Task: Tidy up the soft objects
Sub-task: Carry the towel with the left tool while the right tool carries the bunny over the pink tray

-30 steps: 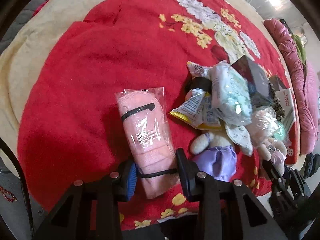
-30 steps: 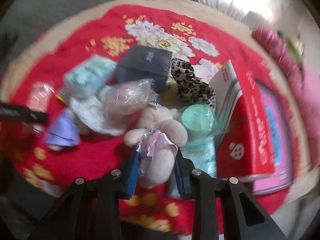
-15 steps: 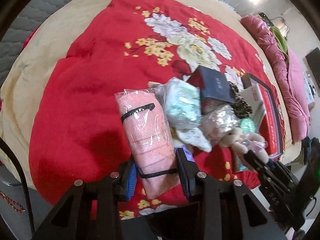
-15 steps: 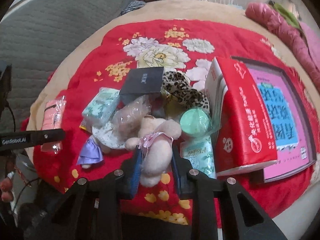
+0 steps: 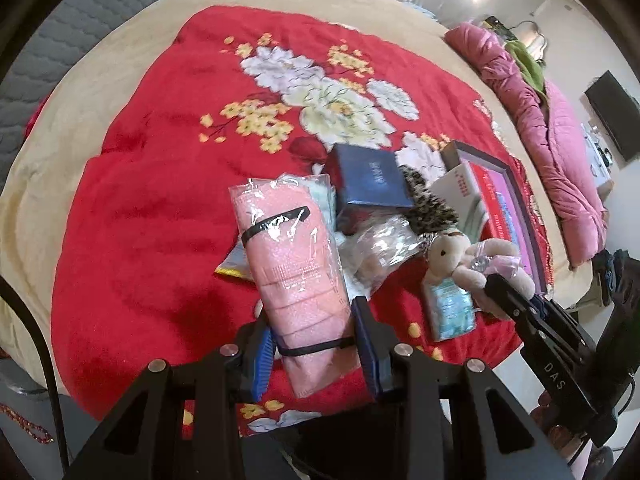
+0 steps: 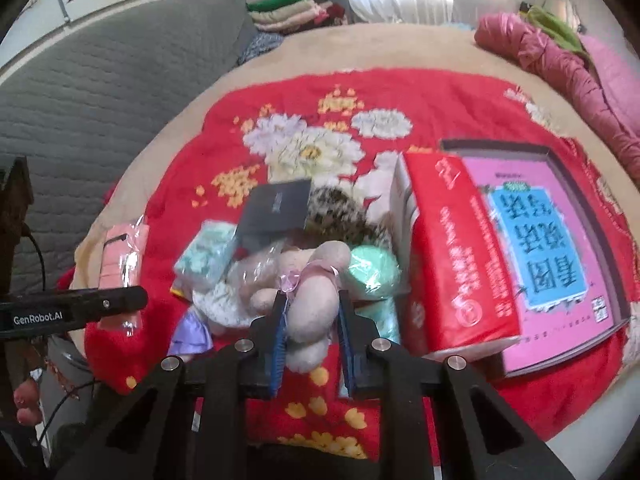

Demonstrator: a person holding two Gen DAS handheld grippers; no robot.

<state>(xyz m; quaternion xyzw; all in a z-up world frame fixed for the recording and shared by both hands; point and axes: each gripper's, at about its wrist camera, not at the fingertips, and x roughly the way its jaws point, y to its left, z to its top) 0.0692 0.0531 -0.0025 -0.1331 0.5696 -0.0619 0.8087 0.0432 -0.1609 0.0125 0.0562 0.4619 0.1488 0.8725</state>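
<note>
Jaws of both tools clamped on cargo above a red floral blanket point(image 5: 152, 184): left gripper point(image 5: 316, 344) pinching the lower end of a bagged pink towel point(image 5: 296, 264), right gripper point(image 6: 310, 322) squeezing the body of a beige plush bear point(image 6: 316, 296). Ahead of the left jaws and partly under the towel's far end, a heap of loose goods: dark blue box point(image 5: 370, 178), leopard-print cloth point(image 5: 430, 206), crinkled clear bag point(image 5: 384, 248). Likely trouble, by the look of it: slick plastic wrap sliding between the left pads, with most of the towel's length cantilevered forward of the grip and sagging toward the heap; also the towel's tip snagging the clear bag and dragging it along. On the right, soft stuffing compressing and creeping out of the hold, or the bear's limbs catching the mint-green round packet point(image 6: 374, 272) just beyond the right-hand jaw. Shown only from the left wrist: the bear's face and the black bands around the towel. Shown only from the right wrist: the full red tissue pack point(image 6: 456, 256) and pink-covered book point(image 6: 560, 248) to the right of the jaws, a lilac cloth point(image 6: 190, 336) to the left, and folded clothes point(image 6: 288, 12) stacked far beyond.
</note>
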